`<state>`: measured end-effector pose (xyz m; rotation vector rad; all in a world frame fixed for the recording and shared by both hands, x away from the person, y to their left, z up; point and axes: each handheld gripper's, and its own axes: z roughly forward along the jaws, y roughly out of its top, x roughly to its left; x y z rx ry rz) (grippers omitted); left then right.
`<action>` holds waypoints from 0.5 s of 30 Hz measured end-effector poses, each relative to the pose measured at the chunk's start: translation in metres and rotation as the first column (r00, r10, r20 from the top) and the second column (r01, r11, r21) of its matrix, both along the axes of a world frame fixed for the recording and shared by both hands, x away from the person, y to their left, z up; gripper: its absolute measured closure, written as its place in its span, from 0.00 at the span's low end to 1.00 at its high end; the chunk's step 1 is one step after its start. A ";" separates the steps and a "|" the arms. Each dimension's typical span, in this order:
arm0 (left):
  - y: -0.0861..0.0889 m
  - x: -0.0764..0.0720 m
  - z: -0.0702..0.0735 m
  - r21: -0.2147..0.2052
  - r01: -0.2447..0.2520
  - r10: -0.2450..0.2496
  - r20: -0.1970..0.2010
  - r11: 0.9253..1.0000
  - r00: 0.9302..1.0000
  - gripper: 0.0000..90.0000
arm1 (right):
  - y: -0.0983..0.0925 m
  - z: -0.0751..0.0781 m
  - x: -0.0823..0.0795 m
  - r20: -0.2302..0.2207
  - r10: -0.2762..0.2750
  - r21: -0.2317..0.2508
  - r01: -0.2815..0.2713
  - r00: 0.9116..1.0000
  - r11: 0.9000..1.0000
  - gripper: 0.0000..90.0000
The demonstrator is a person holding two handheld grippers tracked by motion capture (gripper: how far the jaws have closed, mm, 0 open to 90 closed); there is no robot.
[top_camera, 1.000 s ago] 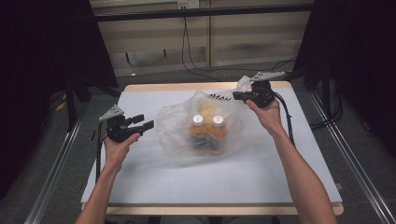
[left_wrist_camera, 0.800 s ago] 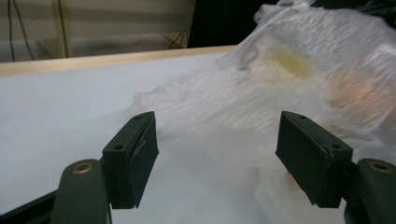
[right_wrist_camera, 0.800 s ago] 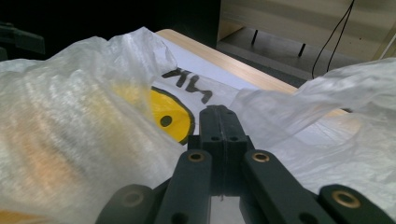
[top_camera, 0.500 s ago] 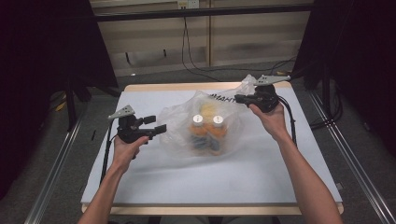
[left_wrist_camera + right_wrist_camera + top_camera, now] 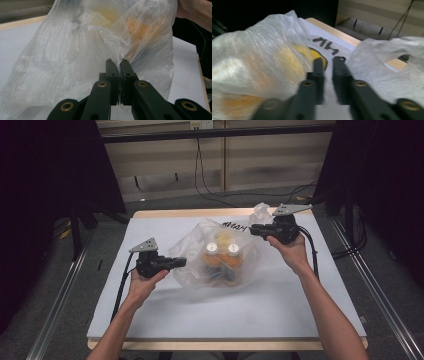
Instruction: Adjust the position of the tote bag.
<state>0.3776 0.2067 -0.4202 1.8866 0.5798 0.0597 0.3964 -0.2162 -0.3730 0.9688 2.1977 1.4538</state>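
We see the left gripper [image 5: 116, 62] pinching the plastic bag [image 5: 75, 57], while the right gripper [image 5: 329, 61] stands slightly parted, gripping nothing.

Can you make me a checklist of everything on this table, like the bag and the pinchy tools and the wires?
Surface: white sheet covers the wooden table; black lettering shows behind the bag.
Job's things: clear plastic bag mid-table, with white-capped bottles and orange items inside; one handle loop lies loose at the far right.
Clutter: nothing seen.
Grippers: left tool shut, pinching a fold of the bag's near-left side; right tool blurred, jaws slightly apart, over the bag's far-right edge.
Cables: a black cable trails from the left tool; more cables hang by the back wall.
Surroundings: dark curtains both sides, grey floor.
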 end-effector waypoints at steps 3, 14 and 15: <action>0.003 0.000 0.002 -0.024 -0.017 0.017 0.005 1.000 1.000 0.98 | 0.003 0.006 -0.007 0.018 0.040 0.015 -0.040 0.999 0.999 0.76; 0.000 -0.008 0.017 -0.054 -0.026 0.029 0.052 0.998 0.998 0.98 | 0.016 0.014 -0.026 0.008 0.166 0.047 -0.167 0.986 0.985 0.44; -0.004 -0.013 0.022 -0.054 -0.013 0.017 0.071 0.998 0.997 0.98 | 0.021 0.015 -0.029 0.017 0.169 0.040 -0.170 0.985 0.985 0.42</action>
